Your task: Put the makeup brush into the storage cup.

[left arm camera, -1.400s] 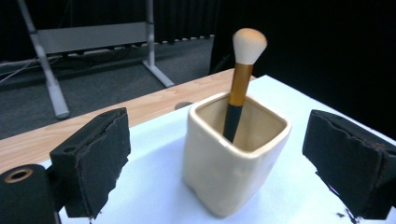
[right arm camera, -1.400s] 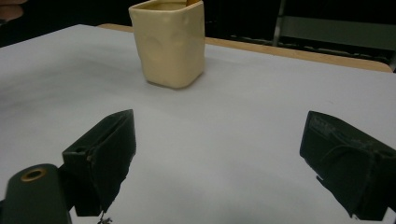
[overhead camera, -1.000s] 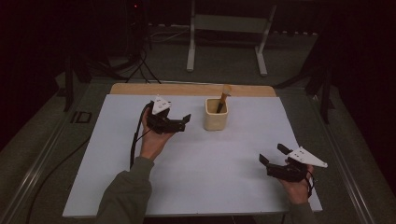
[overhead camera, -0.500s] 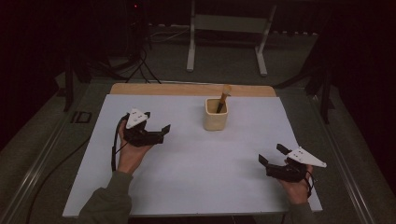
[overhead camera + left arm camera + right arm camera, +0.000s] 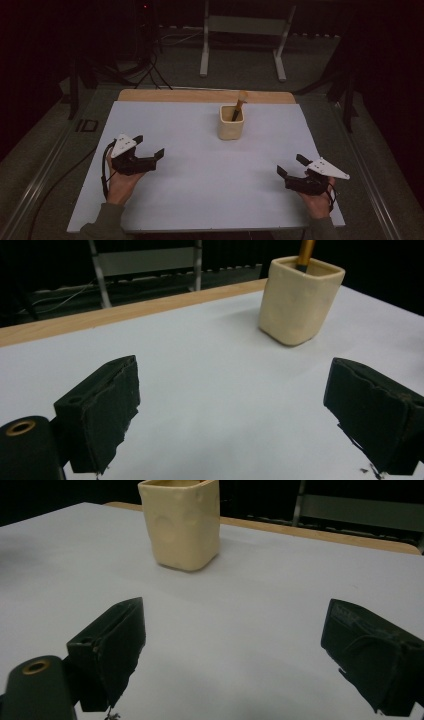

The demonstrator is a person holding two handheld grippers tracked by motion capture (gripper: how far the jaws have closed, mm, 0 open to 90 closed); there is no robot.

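Note:
A cream square cup [image 5: 230, 123] stands at the far middle of the white table top [image 5: 210, 165], with a brush-like stick [image 5: 239, 105] leaning out of it. My left gripper [image 5: 148, 146] hovers at the near left, open, with nothing between its jaws; the cup [image 5: 300, 298] lies ahead to its right. My right gripper [image 5: 292, 165] rests low at the near right, open and holding nothing, and the cup [image 5: 181, 521] stands ahead to its left.
A wooden strip [image 5: 205, 96] runs along the table's far edge. A metal stand [image 5: 242, 32] and cables [image 5: 150, 65] sit on the dark floor behind. A small black frame [image 5: 87, 125] lies off the table's left side.
My left gripper has pulled back from beside the cup toward the near left of the table. The right gripper has stayed put.

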